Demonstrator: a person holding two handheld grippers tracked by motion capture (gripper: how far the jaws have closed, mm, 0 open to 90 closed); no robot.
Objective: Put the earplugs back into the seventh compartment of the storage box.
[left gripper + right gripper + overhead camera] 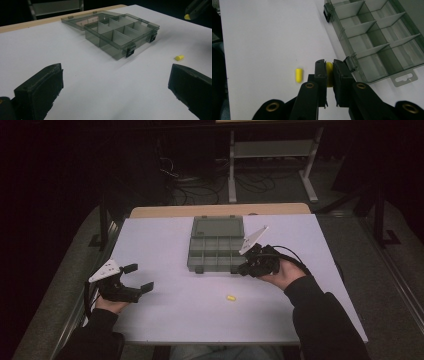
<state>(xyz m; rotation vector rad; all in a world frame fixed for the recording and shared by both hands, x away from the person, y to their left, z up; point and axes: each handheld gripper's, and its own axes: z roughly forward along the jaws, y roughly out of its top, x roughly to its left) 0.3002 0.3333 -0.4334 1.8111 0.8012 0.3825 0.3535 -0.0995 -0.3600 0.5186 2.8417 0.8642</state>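
Left gripper [136, 277] sits idle at the near-left of the table [165, 245], jaws spread wide with nothing between them. In the left gripper view the open jaws frame bare tabletop, with the compartment box [120, 33] further off.

Centre: the box [216, 245] has its lid flipped back flat, and every compartment I can see looks empty, so nothing is sorted yet. One yellow earplug [230, 297] lies loose on the table in front of the box, well apart from both grippers.

Right gripper [247, 268] is by the box's front-right corner, jaws clamped on a second yellow earplug [329, 72], seen clearly in the right gripper view.

Judgement: early stage — first plug picked, not yet dropped in a compartment; the loose one comes after.
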